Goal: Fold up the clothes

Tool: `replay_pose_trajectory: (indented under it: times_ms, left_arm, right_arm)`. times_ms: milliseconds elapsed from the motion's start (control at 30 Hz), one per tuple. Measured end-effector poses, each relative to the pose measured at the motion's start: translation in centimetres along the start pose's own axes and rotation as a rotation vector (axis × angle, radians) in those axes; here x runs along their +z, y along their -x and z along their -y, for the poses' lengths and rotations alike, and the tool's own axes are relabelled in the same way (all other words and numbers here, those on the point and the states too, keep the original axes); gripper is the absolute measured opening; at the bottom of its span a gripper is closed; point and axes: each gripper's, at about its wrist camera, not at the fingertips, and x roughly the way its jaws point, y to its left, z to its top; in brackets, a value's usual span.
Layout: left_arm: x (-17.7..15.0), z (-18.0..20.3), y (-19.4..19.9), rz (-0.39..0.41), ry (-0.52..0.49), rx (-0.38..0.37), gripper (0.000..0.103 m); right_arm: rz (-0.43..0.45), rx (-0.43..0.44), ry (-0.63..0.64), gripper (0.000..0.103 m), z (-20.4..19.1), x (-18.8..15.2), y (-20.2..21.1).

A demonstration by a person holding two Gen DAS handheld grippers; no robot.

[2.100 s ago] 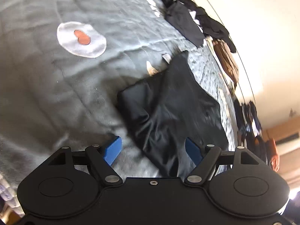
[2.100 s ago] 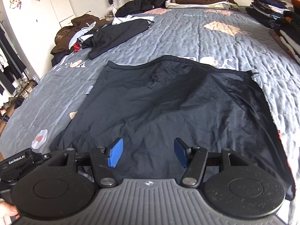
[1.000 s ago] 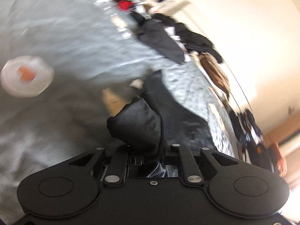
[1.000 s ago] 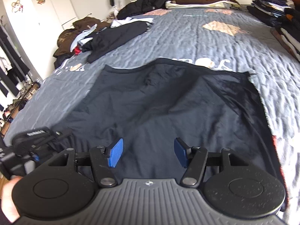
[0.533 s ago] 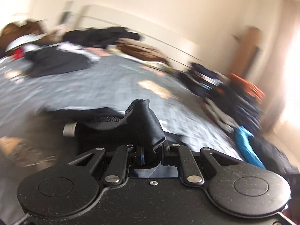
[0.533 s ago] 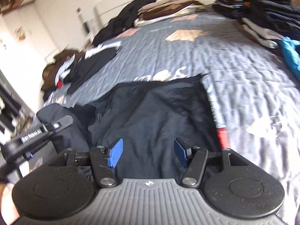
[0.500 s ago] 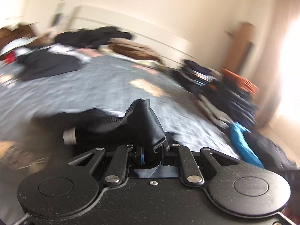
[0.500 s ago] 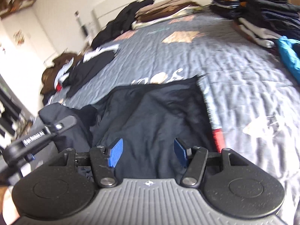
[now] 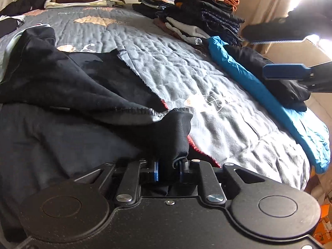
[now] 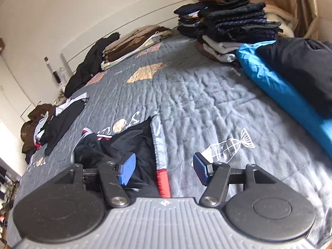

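A black garment lies folded over itself on the grey quilt. My left gripper is shut on a bunched corner of it, low over the cloth's right edge. In the right wrist view the same black garment shows a grey and red side stripe running toward the camera. My right gripper is open with that stripe and bare quilt between its blue pads, nothing held. The right gripper's blue fingers also show at the right of the left wrist view.
Stacks of folded clothes stand at the bed's far right, with a blue garment and a black one beside them. More folded piles and loose dark clothes lie along the headboard and left side.
My left gripper shut on the garment's left corner and carried it across to the right edge, folding the cloth over. The right gripper stayed open and shifted right toward the striped edge.
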Motion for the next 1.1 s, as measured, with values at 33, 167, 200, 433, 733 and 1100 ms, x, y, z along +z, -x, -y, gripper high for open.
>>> replay_pose_trajectory:
  times_ms: [33, 167, 200, 433, 733, 1100]
  left_arm:
    - [-0.2, 0.0, 0.6, 0.008, -0.009, -0.006, 0.02]
    - [-0.4, 2.2, 4.0, 0.044, -0.094, -0.037, 0.044]
    - [-0.7, 2.6, 5.3, 0.073, -0.119, -0.048, 0.049]
    - [0.2, -0.6, 7.7, 0.125, -0.109, 0.019, 0.066]
    - [1.2, -5.5, 10.2, 0.117, -0.007, 0.055, 0.067]
    - [1.8, -9.3, 12.8, 0.106, 0.032, 0.106, 0.067]
  right_arm:
    - [-0.009, 0.0, 0.008, 0.061, -0.1, -0.1, -0.3]
    - [-0.017, -0.001, 0.063, 0.061, -0.7, -0.6, -1.8]
    - [-0.014, -0.004, 0.084, 0.061, -1.0, -0.7, -2.2]
    - [0.002, -0.023, 0.227, 0.061, -2.6, -1.5, -4.8]
    - [-0.07, 0.122, 0.626, 0.061, -8.9, -5.0, -7.2]
    - [-0.13, 0.151, 0.991, 0.061, -13.0, -7.1, -11.4]
